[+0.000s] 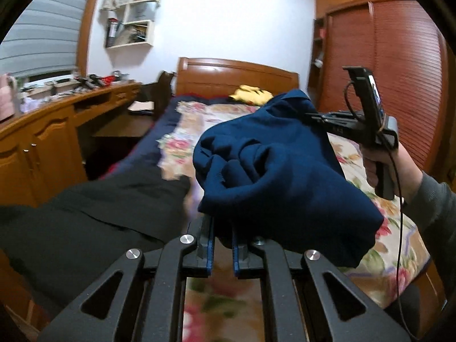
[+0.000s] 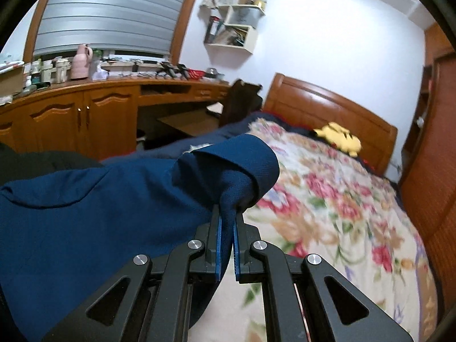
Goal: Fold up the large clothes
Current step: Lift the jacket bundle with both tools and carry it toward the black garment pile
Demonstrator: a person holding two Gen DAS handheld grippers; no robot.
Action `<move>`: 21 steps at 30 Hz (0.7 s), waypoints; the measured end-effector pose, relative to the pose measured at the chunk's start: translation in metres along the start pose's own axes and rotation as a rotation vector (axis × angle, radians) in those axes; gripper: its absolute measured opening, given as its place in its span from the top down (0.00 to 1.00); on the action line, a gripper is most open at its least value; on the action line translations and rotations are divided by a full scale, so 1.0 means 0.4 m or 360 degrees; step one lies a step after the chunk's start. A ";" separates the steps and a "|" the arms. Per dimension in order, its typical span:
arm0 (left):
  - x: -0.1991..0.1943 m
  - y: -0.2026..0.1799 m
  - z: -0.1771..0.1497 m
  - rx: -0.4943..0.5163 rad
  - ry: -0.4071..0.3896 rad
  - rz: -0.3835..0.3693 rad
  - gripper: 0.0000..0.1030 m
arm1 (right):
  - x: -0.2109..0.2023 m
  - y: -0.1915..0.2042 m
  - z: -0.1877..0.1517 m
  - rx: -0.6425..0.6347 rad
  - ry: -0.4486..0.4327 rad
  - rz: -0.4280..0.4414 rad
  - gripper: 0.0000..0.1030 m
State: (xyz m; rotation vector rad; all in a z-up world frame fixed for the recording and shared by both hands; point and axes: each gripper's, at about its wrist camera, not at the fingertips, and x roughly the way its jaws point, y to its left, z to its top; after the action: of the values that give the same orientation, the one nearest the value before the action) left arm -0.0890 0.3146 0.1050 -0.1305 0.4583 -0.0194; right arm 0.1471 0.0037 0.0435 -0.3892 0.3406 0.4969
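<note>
A floral blanket [image 2: 327, 199] covers the bed, with a yellow plush toy [image 2: 340, 138] lying near the wooden headboard [image 2: 327, 105]. A long wooden desk [image 2: 85, 108] runs under the shuttered window [image 2: 114, 11]. White shelves [image 2: 236, 22] hang on the wall.

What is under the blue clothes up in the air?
Under the lifted blue garment lies the flowery blanket on the bed. Both grippers, left and right, pinch the cloth. The blanket directly beneath the cloth is covered.
</note>
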 end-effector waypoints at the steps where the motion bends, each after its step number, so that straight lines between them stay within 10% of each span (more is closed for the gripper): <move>1: -0.010 0.031 0.013 -0.0016 -0.0008 0.0028 0.90 | 0.003 0.022 0.023 -0.0017 -0.0011 0.0005 0.95; 13: -0.144 0.381 0.000 -0.0236 -0.0124 0.0478 0.90 | 0.083 0.307 0.203 -0.0188 -0.0158 0.0216 0.94; 21: -0.088 0.485 -0.126 -0.0323 0.0058 0.0597 0.90 | 0.274 0.378 0.106 -0.0295 0.0013 0.0354 0.93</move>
State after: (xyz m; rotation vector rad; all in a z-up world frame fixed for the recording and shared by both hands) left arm -0.1450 0.5025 0.0504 -0.2417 0.5151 0.3940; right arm 0.1686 0.1876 -0.0057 -0.5362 0.3486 0.7481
